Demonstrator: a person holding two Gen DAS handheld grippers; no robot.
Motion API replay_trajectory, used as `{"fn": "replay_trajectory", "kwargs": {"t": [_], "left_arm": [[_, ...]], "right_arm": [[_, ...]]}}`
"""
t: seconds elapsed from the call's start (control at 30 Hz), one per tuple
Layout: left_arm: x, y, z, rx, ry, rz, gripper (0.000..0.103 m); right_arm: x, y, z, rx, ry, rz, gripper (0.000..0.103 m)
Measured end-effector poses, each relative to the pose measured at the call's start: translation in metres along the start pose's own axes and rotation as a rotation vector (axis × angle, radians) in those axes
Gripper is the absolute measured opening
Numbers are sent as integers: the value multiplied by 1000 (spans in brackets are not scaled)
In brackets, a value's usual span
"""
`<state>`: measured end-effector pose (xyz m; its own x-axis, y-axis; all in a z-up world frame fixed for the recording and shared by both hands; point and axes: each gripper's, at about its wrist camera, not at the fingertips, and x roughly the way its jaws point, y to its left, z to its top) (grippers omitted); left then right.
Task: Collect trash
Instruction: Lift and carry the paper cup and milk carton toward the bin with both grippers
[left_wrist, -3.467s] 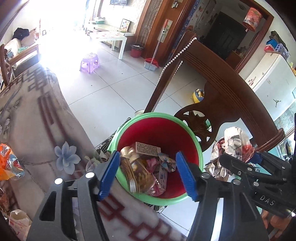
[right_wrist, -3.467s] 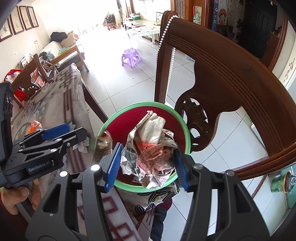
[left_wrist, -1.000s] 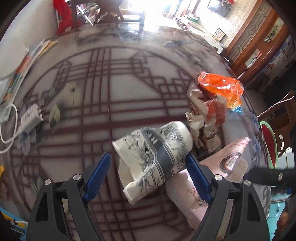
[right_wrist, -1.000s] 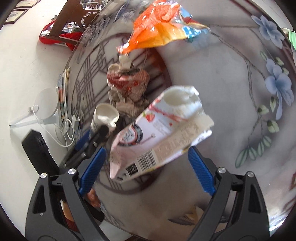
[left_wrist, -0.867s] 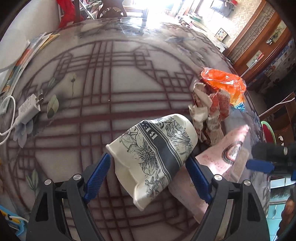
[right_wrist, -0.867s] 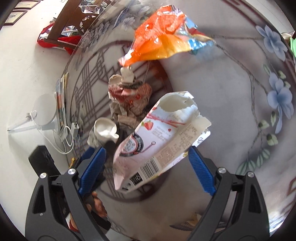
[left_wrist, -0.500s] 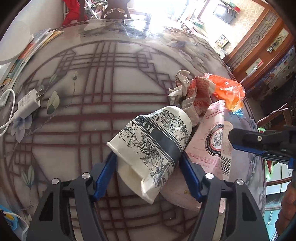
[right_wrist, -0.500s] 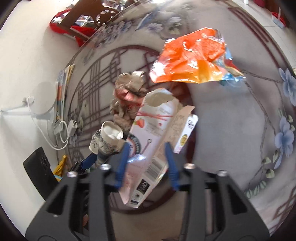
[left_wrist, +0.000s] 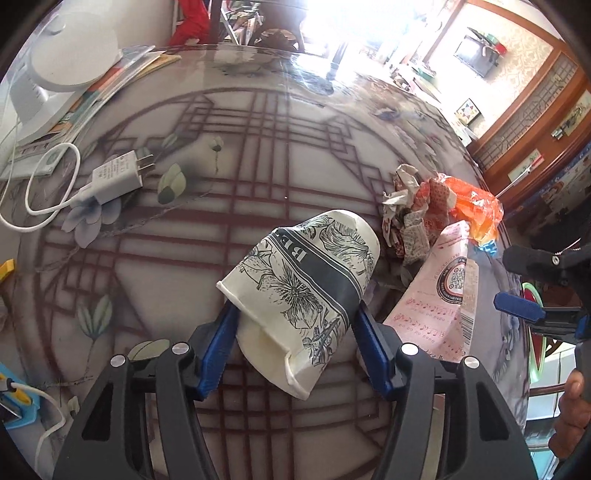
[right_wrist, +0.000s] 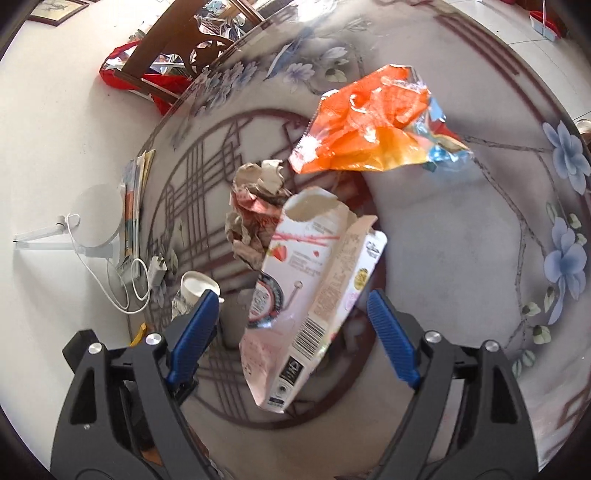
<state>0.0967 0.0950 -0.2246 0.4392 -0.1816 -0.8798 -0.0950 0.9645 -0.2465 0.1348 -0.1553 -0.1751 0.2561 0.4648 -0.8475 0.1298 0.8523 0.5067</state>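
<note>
A floral paper cup (left_wrist: 303, 280) lies tipped on the glass-topped table (left_wrist: 258, 129), and my left gripper (left_wrist: 293, 343) is shut on it, both blue pads pressing its sides. Just right of it lies a pink strawberry milk carton (right_wrist: 310, 288), its torn mouth pointing away. My right gripper (right_wrist: 291, 332) straddles the carton's lower half, open, with a gap on each side. Beyond the carton sit a crumpled paper wad (right_wrist: 255, 218) and an orange snack bag (right_wrist: 369, 125). The cup (right_wrist: 195, 290) also shows in the right wrist view, and the right gripper (left_wrist: 524, 306) shows in the left wrist view.
A white charger with its cable (left_wrist: 114, 177) and a white lamp base (left_wrist: 74, 48) on papers lie at the table's far left. The green bin rim (left_wrist: 532, 295) peeks past the table's right edge. A person's hand (left_wrist: 572, 413) holds the right gripper.
My left gripper's jaws closed from wide apart onto the cup. My right gripper moved in over the carton; its jaws looked narrow half a second ago and now stand wide.
</note>
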Motion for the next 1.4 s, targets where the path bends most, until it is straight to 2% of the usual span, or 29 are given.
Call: {"fn": "replay_trajectory", "kwargs": {"t": [0.03,0.07,0.17,0.2,0.4,0.43,0.47,0.5,0.57,0.73,0.87,1.13,1.4], "left_arm": [[-1,1,0,-7,-3,1,59],[-2,2,1,-13,-6,1,60],[-6,4,2,-24,-15,-2,60],[-6,4,3,-25,-18,-3,60],[-9,5,3,-28,-21,5,61],[-9,6,4,-29,-20,5,61],[-8,6,3,-30,-18,7,61],[-8,6,3,-30,-16,9,61],[-7,4,3,-26,-11,9,61],[-8,-5,3,-6,-8,-2,61],[-15,-16,5,19,-24,-15,61],[-34,-51,-1,106,-52,-39,61],[-49,-83,-13,169,-67,-62,61]], "right_arm": [[3,5,1,-11,-4,-29,93],[7,9,3,-20,-2,-53,94],[18,17,4,-27,16,-82,94],[27,21,4,-49,31,-130,94],[47,28,-5,-111,59,-201,94],[49,28,-8,-126,64,-196,92],[51,28,-10,-139,67,-197,82],[53,27,-12,-159,73,-201,82],[51,28,-16,-193,72,-174,70],[34,23,-24,-232,70,-95,61],[5,14,-34,-234,26,-70,60],[-62,5,-56,-309,-142,-123,58],[-104,-10,-71,-301,-235,-157,57]]}}
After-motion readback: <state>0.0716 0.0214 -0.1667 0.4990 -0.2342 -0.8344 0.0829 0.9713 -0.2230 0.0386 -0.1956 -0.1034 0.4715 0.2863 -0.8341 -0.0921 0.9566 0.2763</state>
